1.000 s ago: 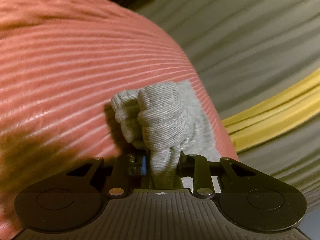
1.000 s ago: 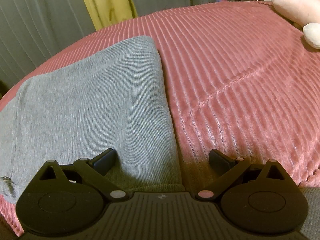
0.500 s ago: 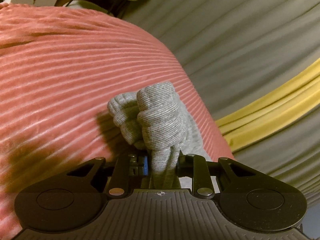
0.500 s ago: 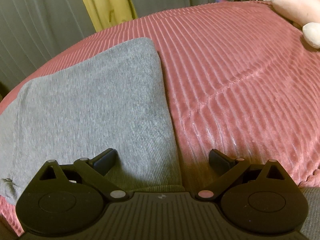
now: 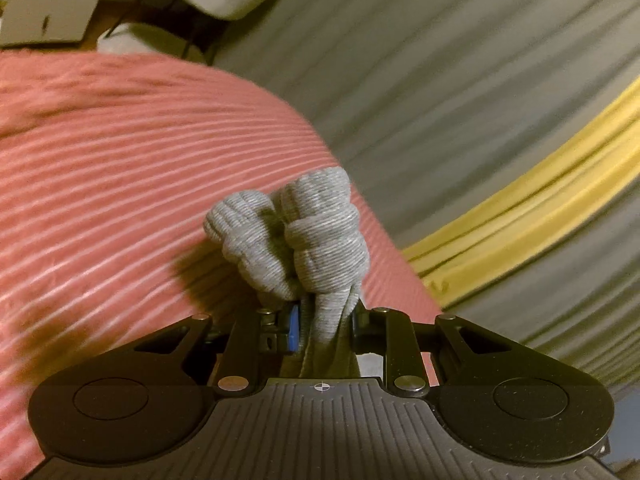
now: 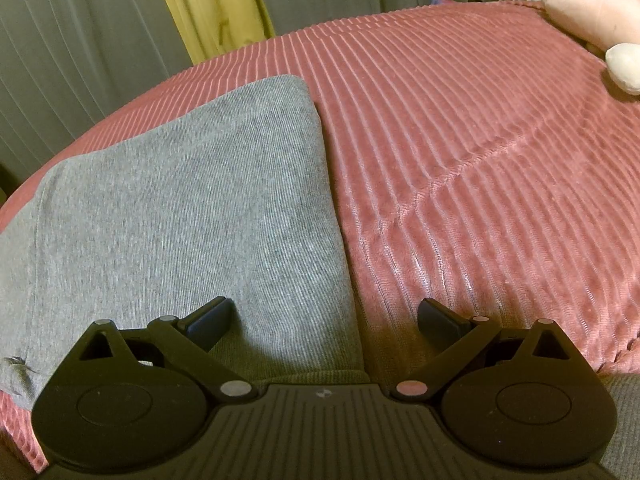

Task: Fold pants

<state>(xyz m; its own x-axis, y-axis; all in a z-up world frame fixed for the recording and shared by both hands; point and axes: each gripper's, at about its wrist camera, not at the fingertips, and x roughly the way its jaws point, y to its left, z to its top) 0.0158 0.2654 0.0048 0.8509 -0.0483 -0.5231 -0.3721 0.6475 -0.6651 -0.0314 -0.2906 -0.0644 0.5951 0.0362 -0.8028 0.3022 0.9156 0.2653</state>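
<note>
Left hand-held gripper [image 5: 325, 322]: clenched on a bunched, ribbed end of the grey pants [image 5: 304, 240], which bulges out just past its fingertips, above the pink ribbed bedspread [image 5: 120, 184]. Right hand-held gripper [image 6: 325, 318]: released, jaws wide apart, poised over the near right edge of the pants [image 6: 180, 208], which lie flat on the bed. The pants are cut off at the left and bottom frame edges. Long axis cannot be determined; the visible folded edge runs away from the camera toward the curtains [image 6: 80, 40].
</note>
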